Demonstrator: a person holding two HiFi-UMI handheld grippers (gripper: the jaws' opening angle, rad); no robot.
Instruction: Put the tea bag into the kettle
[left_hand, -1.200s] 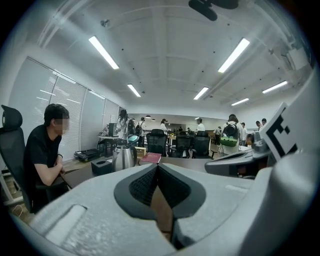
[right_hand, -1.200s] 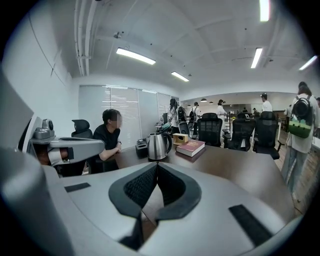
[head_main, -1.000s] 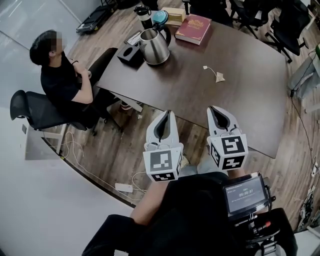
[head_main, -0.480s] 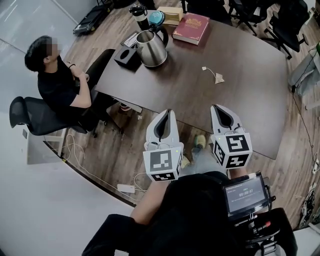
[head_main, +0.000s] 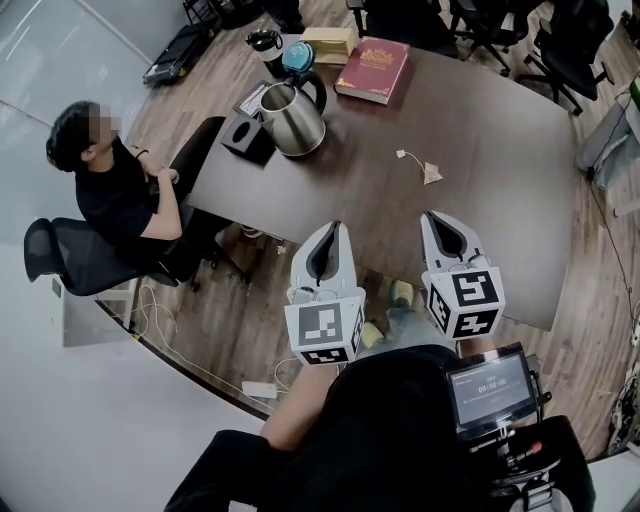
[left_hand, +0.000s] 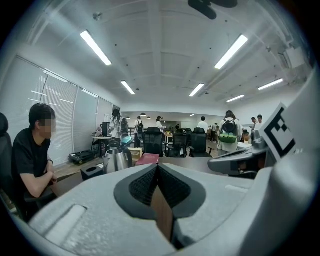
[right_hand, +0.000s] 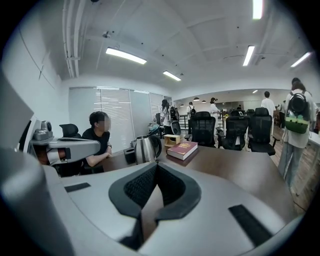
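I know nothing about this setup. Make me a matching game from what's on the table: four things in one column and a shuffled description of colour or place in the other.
Things:
1. kettle
2. tea bag
3. book
4. box

Descriptions:
A. dark red, lying flat near the far edge of the table
B. shiny silver with a black handle
C. small and pale, alone on the bare tabletop
D. black, at the corner nearest the seated person

Pairs: 1-B, 2-C, 3-A, 4-D
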